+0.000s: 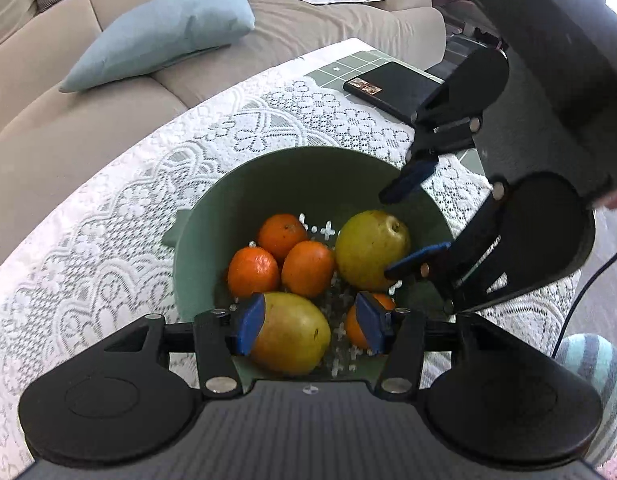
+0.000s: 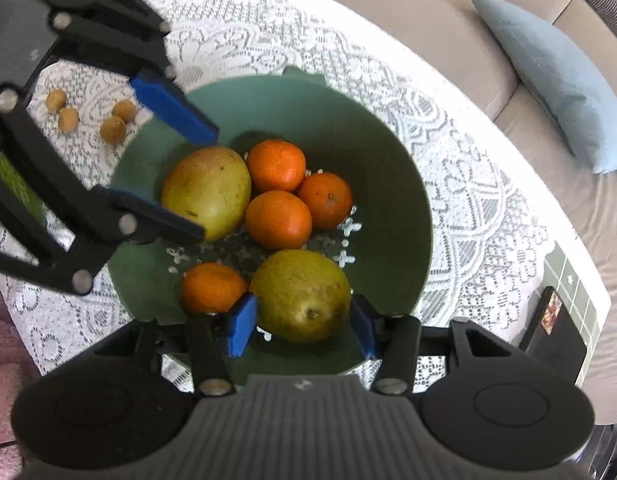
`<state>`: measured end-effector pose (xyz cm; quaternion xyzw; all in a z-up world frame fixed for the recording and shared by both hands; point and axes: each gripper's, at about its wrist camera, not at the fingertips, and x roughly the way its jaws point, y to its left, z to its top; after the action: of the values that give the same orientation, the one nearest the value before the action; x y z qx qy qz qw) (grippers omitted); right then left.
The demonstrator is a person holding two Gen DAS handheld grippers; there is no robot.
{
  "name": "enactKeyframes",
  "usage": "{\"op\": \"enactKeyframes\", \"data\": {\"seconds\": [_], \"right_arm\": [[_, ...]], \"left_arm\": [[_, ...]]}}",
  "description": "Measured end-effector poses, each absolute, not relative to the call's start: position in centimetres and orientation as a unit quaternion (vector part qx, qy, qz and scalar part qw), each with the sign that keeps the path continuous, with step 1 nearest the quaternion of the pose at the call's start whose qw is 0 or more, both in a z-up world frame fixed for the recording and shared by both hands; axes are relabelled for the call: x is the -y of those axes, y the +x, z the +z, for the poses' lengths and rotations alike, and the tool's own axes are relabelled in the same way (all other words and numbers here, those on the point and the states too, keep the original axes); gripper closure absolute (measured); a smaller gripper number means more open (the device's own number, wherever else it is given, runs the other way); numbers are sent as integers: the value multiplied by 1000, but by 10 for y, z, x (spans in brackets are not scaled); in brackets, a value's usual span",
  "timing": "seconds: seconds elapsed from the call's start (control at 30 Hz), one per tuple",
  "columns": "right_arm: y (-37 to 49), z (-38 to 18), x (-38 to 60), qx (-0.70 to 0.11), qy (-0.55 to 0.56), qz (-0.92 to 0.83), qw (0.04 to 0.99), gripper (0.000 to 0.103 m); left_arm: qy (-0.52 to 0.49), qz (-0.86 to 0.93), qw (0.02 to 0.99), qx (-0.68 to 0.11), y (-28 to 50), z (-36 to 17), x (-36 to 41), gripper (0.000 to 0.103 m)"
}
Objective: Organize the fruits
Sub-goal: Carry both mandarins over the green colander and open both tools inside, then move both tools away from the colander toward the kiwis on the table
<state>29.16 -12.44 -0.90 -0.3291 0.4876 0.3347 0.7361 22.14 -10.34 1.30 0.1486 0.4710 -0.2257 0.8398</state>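
A green bowl point(image 1: 212, 208) point(image 2: 388, 168) on the lace tablecloth holds two yellow-green pears and several oranges point(image 1: 306, 268) point(image 2: 278, 220). My left gripper point(image 1: 312, 322) point(image 2: 188, 184) is open, its blue pads either side of the near pear point(image 1: 290, 332) point(image 2: 208, 192), above it. My right gripper point(image 2: 304, 320) point(image 1: 404, 228) is open around the other pear point(image 2: 304, 294) point(image 1: 368, 248), with a gap on the right side. Several small brown fruits point(image 2: 112, 128) lie on the cloth left of the bowl.
A black flat box point(image 1: 392, 90) point(image 2: 556, 328) lies on a green grid mat at the table's far side. A beige sofa point(image 1: 88, 128) with a light blue cushion point(image 1: 168, 32) point(image 2: 548, 76) curves behind the table. White cross-shaped bits point(image 2: 344, 256) lie in the bowl bottom.
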Motion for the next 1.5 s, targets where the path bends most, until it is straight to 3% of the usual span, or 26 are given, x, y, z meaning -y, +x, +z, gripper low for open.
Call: {"op": "enactKeyframes", "data": {"seconds": [0.07,0.43,0.73,1.2,1.3,1.5], "right_arm": [[286,-2,120,-477,-331,336,742,45],[238,25,74,-415,-328,378,760,46],[200,35,38,-374,-249,420,788,46],[171,-13,-3,-357,-167,422,816,47],[173,-26,-8,-359,-161,404,826,55],[174,-46,-13,-342,-154,373,849,57]], "left_arm": [[152,-220,842,-469,213,18,101,41],[149,-152,857,-469,164,35,61,41],[100,-62,882,-456,132,39,2,41],[-36,43,911,-409,78,4,-59,41],[-50,41,914,-401,73,-7,-68,42],[-56,33,921,-383,69,-26,-89,45]]}}
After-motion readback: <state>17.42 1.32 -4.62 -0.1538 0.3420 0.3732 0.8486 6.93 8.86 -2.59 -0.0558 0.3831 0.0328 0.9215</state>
